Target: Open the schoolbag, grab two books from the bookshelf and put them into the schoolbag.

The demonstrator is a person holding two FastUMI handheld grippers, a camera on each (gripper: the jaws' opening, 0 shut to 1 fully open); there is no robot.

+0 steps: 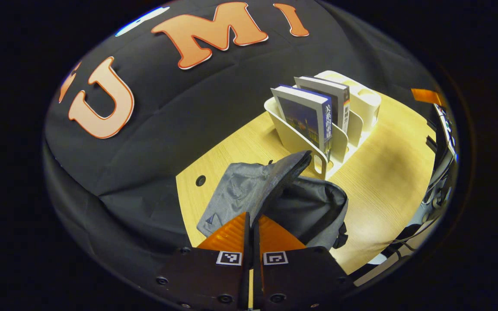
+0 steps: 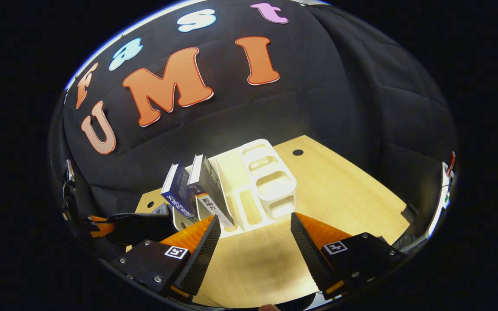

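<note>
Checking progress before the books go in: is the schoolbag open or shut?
Open: the left gripper holds the schoolbag flap lifted, baring the dark inside.

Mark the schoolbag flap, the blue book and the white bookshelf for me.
schoolbag flap (image 1: 249, 190), left gripper view, on its raised grey fabric.
blue book (image 1: 303, 119), left gripper view, on its front cover.
bookshelf (image 2: 270, 183), right gripper view, on its compartment rim.

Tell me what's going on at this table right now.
A person is packing a grey fabric schoolbag on the wooden table. The left gripper is shut on the schoolbag's flap, holding it up. The right gripper hangs open above the table, facing the white plastic bookshelf, where the blue-covered book and grey-covered book stand.
</note>
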